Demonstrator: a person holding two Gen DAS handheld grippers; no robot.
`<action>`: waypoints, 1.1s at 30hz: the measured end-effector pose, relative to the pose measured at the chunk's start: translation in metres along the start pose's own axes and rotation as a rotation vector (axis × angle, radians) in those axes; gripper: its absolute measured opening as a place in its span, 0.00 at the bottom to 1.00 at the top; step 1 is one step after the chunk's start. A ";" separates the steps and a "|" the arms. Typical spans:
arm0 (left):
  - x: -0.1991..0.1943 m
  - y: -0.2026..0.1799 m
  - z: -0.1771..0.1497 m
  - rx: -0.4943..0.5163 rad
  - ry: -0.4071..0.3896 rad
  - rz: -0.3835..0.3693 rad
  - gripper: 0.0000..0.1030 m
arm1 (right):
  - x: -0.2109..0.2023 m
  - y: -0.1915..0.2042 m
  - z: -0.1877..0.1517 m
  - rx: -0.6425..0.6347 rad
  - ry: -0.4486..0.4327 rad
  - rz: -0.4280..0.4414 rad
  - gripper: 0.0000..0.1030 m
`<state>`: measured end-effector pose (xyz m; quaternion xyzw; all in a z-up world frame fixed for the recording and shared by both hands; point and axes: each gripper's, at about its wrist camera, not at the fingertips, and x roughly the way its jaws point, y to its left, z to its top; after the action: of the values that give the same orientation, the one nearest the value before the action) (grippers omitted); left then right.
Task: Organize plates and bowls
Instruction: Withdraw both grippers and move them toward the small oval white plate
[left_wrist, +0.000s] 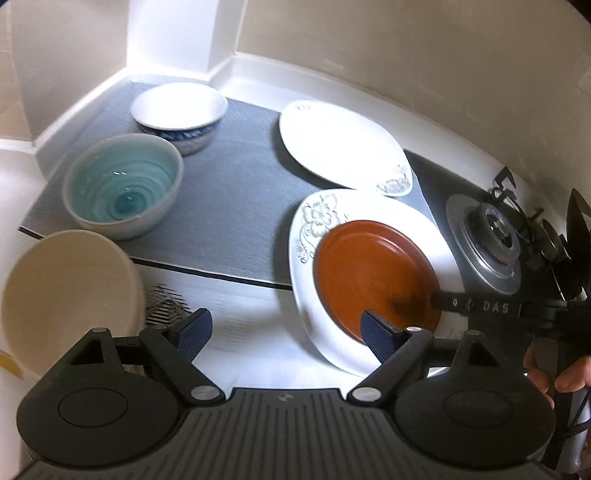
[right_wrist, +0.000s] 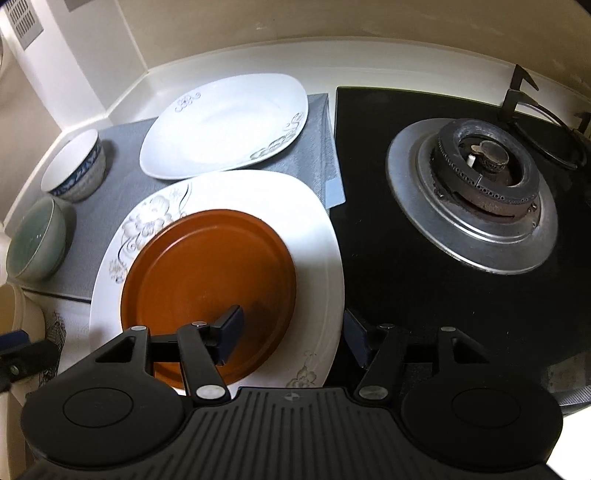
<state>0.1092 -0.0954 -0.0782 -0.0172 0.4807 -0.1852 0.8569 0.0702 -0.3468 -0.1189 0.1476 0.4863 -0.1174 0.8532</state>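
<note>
The white counter (left_wrist: 243, 328) carried a grey mat (left_wrist: 229, 206) and a black stove (right_wrist: 406, 266). On the mat sat a blue bowl (left_wrist: 181, 110), a green bowl (left_wrist: 122, 184) and a white plate (left_wrist: 340, 144). A flowered plate (right_wrist: 317, 236) lay over the mat's edge.

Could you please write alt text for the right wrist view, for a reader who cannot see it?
The open right gripper straddles the near edge of a white floral plate carrying a brown plate. Another white plate lies behind on a grey mat; a gas burner sits right.

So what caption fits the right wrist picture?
Open right hand-held gripper straddling the floral plate bearing a brown plate.
</note>
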 end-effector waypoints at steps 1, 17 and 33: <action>-0.003 0.002 0.000 -0.002 -0.005 0.000 0.88 | -0.001 0.003 -0.001 -0.003 0.007 -0.002 0.61; -0.044 0.019 -0.002 0.039 -0.116 -0.013 1.00 | -0.049 0.033 -0.016 -0.043 -0.046 -0.019 0.65; -0.080 0.032 -0.006 0.127 -0.162 -0.041 1.00 | -0.098 0.073 -0.060 0.043 -0.137 0.041 0.74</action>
<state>0.0770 -0.0379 -0.0229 0.0122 0.3968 -0.2309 0.8883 -0.0014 -0.2516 -0.0528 0.1675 0.4210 -0.1200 0.8833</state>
